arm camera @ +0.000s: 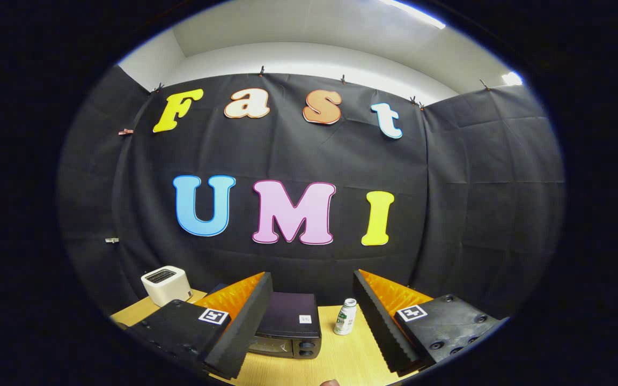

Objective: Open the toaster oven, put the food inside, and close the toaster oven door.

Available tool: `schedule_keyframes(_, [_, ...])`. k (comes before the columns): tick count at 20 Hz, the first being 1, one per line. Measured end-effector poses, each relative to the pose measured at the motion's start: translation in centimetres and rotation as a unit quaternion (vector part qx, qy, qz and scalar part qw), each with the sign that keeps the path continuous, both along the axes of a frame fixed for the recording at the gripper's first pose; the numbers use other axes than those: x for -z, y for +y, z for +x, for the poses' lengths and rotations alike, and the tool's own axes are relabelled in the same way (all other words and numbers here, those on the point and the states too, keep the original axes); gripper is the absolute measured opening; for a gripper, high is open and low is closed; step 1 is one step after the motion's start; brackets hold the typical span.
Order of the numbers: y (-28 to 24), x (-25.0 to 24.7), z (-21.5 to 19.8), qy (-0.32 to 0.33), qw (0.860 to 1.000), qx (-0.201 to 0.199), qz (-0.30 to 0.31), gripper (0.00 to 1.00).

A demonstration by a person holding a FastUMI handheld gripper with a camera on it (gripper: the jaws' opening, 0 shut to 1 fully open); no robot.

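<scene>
A black toaster oven point(290, 326) stands on the wooden table point(341, 359), its top and the upper part of its front showing, with two knobs at the front's right side. Its left part is hidden behind my left finger. The door looks closed, though most of it is out of sight. My gripper point(311, 327) is held above and in front of the oven, open wide, with nothing between the fingers point(242, 327). A small brown rounded thing point(330, 383) peeks in at the table's near edge; I cannot tell what it is.
A small white bottle with a green label point(346, 317) stands upright just right of the oven, between the fingers. A white box-shaped appliance point(166, 284) sits at the table's back left corner. Black cloth walls close in behind and at both sides.
</scene>
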State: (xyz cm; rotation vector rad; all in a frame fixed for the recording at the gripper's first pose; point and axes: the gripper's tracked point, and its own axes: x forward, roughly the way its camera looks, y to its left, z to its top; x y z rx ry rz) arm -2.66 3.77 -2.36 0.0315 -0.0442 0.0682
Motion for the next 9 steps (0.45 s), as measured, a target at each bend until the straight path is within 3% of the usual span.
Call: schedule_keyframes(9, [-0.31,-0.49,0.06,0.005,1.000,-0.003,0.019,0.98])
